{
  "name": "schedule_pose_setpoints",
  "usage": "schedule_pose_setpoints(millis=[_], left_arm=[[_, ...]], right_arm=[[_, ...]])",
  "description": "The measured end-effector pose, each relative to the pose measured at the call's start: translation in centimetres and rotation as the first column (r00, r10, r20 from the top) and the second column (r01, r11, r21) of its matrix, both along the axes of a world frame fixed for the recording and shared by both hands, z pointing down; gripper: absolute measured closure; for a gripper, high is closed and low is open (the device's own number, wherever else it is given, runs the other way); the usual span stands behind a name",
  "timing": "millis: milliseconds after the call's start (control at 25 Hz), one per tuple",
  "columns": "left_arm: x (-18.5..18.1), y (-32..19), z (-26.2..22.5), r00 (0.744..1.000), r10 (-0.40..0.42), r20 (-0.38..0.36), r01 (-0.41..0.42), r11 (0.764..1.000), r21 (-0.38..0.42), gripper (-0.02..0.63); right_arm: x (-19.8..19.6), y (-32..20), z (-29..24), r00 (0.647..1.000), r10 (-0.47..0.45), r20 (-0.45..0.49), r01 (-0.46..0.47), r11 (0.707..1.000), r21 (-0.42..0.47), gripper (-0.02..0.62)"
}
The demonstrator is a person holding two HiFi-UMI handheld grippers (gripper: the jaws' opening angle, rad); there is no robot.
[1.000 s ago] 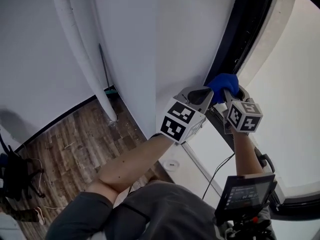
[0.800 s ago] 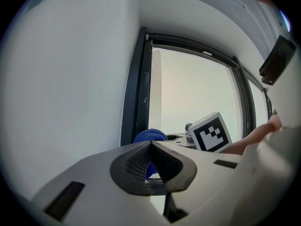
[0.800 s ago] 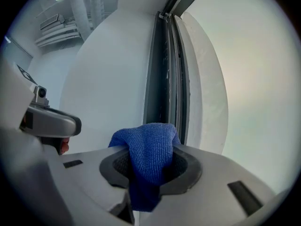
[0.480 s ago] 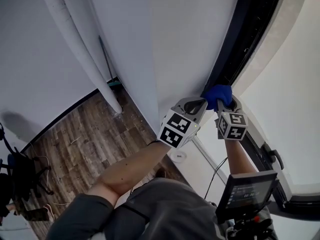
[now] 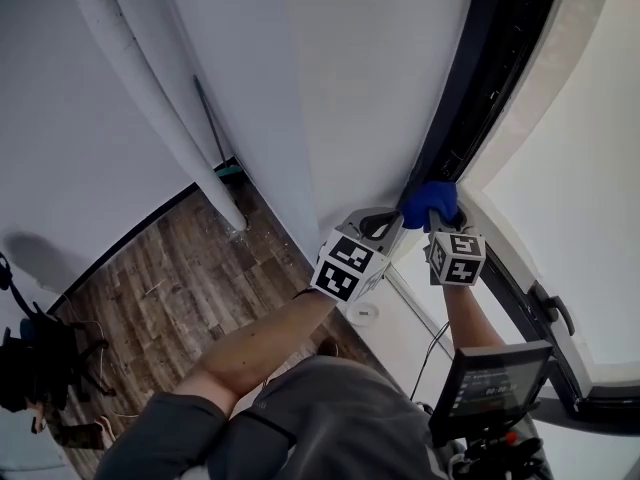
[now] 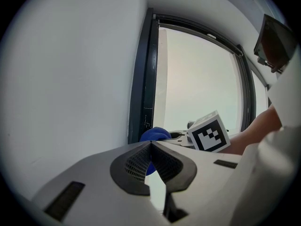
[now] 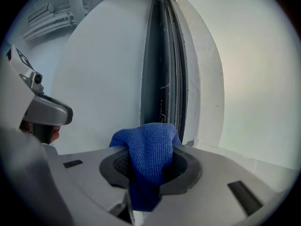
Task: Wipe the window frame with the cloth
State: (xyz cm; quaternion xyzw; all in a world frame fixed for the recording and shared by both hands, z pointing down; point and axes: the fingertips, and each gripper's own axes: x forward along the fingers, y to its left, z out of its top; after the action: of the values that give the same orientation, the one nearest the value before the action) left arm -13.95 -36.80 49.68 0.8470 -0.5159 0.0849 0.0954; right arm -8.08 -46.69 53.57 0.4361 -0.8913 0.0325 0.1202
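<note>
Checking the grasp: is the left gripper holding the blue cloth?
No, the right gripper clamps the blue cloth; the left gripper is shut, empty.

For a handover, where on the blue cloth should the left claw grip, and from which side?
Likely the bunched fold of the blue cloth that sticks out past the right claw, coming from the side of the white wall, where the left claw sits; the rest is pinched between the jaws.

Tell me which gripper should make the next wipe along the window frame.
Right. The right gripper is shut on the blue cloth, which sits at the dark window frame. The left gripper is shut on nothing, so it has nothing to wipe with.
</note>
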Motion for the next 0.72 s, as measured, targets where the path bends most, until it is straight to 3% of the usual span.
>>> schedule_pose_setpoints(millis=[280,480,720], left_arm=[[0.2,0.1,-2.3,0.999,0.012,-0.042,-0.01,0.999,0.039,0.597],[1.0,1.1,-4.1,1.0,0.004,-0.015,-0.003,1.0,0.009,0.597],[6.5,2.8,-7.9,0.989,0.144,-0.044,-0.14,0.987,0.073,0.597]], right_arm=[[1.0,2.1,-4.8,0.997,0.006,0.083,-0.01,0.999,0.048,0.476],[3.3,5.3,-9.9,0.992,0.003,0.126,-0.014,0.996,0.085,0.476],[9.8,9.6,-14.3,0.984,0.09,0.152,-0.103,0.992,0.077,0.476]])
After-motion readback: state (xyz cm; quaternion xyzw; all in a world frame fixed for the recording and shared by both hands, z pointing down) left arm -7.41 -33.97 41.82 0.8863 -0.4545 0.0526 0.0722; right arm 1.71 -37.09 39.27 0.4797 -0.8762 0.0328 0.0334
